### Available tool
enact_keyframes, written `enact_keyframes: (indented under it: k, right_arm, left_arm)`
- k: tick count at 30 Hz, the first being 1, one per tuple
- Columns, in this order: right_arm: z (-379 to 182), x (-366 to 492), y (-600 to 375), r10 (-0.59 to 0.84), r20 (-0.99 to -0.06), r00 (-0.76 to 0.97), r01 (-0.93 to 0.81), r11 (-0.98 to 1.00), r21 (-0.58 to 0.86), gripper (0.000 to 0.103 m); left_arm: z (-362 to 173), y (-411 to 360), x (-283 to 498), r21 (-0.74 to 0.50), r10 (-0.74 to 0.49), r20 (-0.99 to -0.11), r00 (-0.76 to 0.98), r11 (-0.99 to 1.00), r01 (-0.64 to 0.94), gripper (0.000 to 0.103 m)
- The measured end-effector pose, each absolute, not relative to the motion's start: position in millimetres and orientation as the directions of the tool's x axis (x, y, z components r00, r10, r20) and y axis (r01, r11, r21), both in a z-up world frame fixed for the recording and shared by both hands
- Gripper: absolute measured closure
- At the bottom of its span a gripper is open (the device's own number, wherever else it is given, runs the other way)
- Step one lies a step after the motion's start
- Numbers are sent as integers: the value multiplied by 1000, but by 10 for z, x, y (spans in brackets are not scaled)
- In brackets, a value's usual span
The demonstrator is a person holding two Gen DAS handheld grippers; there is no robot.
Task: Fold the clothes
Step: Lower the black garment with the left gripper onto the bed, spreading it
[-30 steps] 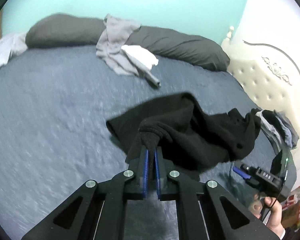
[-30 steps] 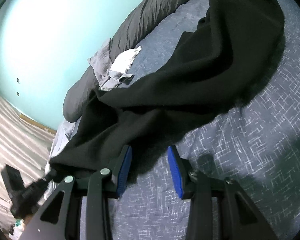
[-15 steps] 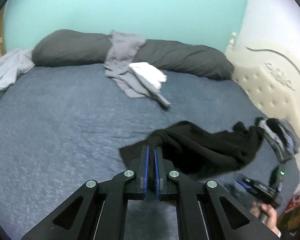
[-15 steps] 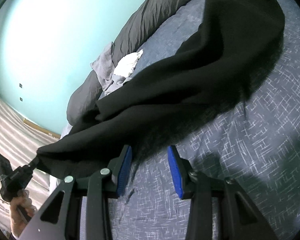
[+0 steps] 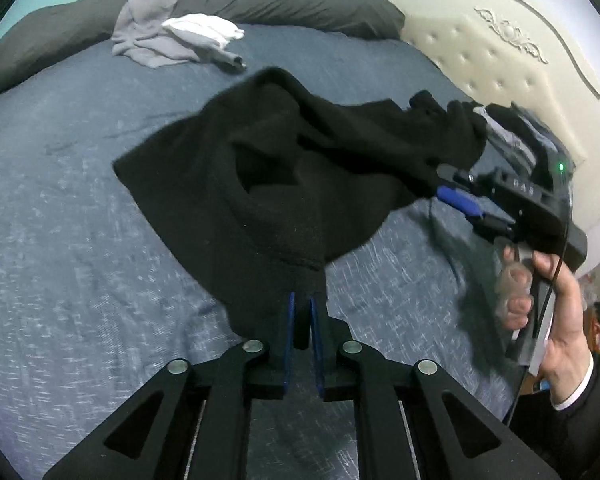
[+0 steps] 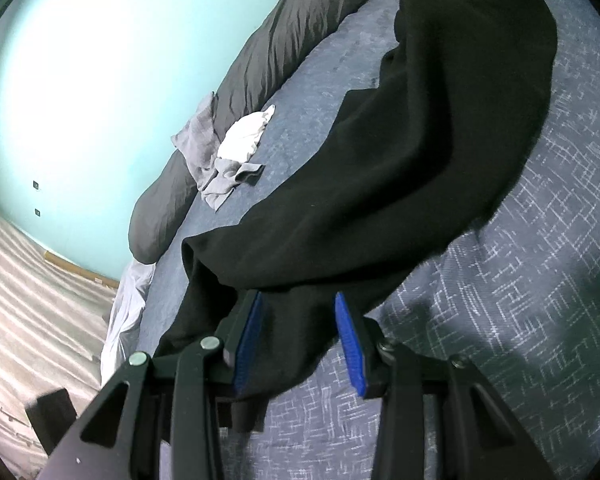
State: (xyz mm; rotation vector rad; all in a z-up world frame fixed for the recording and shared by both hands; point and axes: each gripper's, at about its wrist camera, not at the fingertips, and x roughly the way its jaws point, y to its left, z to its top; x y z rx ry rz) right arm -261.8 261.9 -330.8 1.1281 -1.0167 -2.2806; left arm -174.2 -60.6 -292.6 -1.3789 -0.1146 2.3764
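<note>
The left gripper (image 5: 302,320) pinches a hem of the black garment (image 5: 284,184) between nearly closed pads that are just starting to part. The right gripper (image 6: 300,340) stands half open with black cloth draped between its pads, which do not visibly press on it. The garment lies bunched on the blue bedspread (image 5: 80,200), so the step looks like laying it out; next it needs spreading flat. Farther off lie a grey garment (image 5: 148,36), white cloth (image 5: 204,30) and dark pillows (image 5: 292,4).
</note>
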Motion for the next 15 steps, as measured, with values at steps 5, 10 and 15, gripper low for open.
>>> enact_keyframes:
  k: [5, 10, 15]
  right_arm:
    - [-3306, -2644, 2620, -618, -514, -595, 33, -658, 752, 65]
    - [-3320, -2655, 2632, -615, -516, -596, 28, -658, 752, 65]
    - [-3336, -2650, 2602, -613, -525, -591, 30, -666, 745, 65]
  left_arm:
    - [-2737, -918, -1652, -350, 414, -758, -504, -910, -221, 82]
    - [-2585, -1352, -1706, -386, 393, -715, -579, -911, -143, 70]
    - [-2734, -1763, -2091, -429, 353, -716, -602, -903, -20, 70]
